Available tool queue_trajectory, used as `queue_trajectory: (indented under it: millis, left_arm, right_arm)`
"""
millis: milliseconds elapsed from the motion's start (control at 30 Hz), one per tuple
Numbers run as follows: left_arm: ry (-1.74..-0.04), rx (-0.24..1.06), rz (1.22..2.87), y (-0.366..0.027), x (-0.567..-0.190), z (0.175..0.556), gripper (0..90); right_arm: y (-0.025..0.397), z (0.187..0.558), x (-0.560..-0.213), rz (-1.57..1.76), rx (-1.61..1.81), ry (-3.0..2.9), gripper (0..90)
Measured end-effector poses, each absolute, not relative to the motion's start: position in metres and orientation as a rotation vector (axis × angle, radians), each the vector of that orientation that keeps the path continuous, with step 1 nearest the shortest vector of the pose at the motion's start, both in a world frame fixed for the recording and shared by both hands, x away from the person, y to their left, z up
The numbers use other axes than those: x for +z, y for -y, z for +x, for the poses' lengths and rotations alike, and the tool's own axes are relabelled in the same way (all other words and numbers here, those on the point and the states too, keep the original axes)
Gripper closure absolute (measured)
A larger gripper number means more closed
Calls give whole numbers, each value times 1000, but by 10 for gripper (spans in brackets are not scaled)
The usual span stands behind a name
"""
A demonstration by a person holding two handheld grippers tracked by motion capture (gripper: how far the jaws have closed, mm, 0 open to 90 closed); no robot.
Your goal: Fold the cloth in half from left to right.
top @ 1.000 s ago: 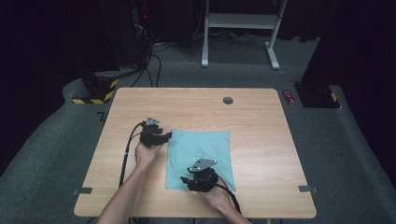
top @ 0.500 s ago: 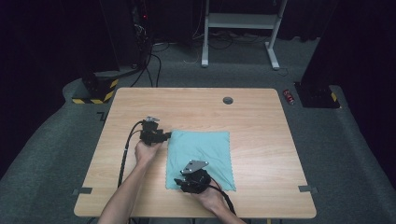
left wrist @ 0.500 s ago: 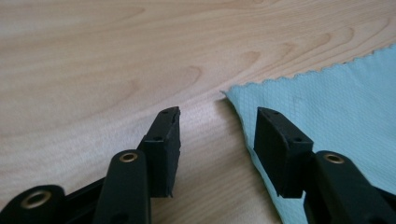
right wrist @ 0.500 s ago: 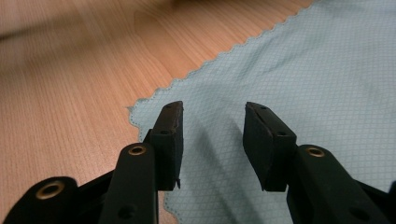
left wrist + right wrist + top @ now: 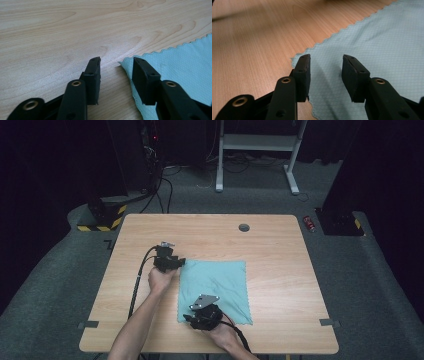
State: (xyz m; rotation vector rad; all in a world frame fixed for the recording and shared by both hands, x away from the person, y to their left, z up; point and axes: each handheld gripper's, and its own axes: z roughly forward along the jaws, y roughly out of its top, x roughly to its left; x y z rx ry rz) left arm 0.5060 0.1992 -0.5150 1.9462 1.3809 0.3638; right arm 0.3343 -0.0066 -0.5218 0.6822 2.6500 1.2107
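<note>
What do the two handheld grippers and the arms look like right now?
Both are black two-jaw tools. The left gripper trails a black cable along the forearm. The right gripper carries a grey three-cornered plate on top and its own black cable. The jaws are flat black pads on arms with brass-coloured rivets. Forearms are bare, no sleeves.

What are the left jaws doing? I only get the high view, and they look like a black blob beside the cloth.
Observer: The left gripper is open, and a corner of the cloth lies between its jaws.
Operator: And the right one?
Observer: The right gripper is open as well, both jaws over cloth, close to another corner.
Operator: Is the cloth plain?
Observer: No, it has a fine grid weave and a zigzag edge.
</note>
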Motion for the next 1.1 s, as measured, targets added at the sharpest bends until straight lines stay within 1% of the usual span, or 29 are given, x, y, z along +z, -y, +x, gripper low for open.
queue_trajectory:
  millis: [33,100,133,167,200,233,367,400,500,567,600,733,833,867,1100]
  left_arm:
    - [-1380,363,1958,-198,-514,507,603]
    - [-1365,363,1983,-195,-513,508,646]
    - [-1357,364,1987,-194,-514,508,646]
    - [-1351,366,1990,-192,-514,508,663]
    - [-1348,370,1993,-191,-514,508,701]
    - [-1348,374,1994,-190,-514,508,701]
    - [-1346,382,2002,-187,-514,508,763]
    - [-1346,381,2002,-187,-514,508,795]
    - [-1351,375,2000,-188,-514,508,817]
    - [-1352,373,2001,-188,-514,508,853]
    - [-1352,373,2001,-188,-514,508,864]
    - [-1348,374,2008,-188,-514,509,888]
    - [-1348,369,2005,-188,-515,509,896]
    - [-1349,367,2004,-189,-515,509,898]
    - [-1376,320,1967,-192,-515,511,900]
  right_arm:
    - [7,334,-522,682,1211,-2650,589]
    - [2,332,-523,655,1212,-2665,589]
    - [2,332,-523,655,1212,-2665,589]
    - [1,331,-523,648,1217,-2673,589]
    - [-3,328,-522,624,1221,-2676,589]
    - [-3,328,-522,624,1221,-2676,589]
    - [-9,324,-522,589,1222,-2683,589]
    - [-12,323,-522,589,1228,-2685,597]
    - [-16,322,-522,578,1227,-2684,609]
    - [-23,320,-525,574,1188,-2673,653]
    - [-23,320,-525,574,1188,-2673,653]
    - [-24,322,-525,572,1162,-2652,739]
    - [-25,317,-524,562,1122,-2632,831]
    - [-25,317,-524,547,1113,-2617,880]
    - [-21,316,-522,565,1145,-2608,898]
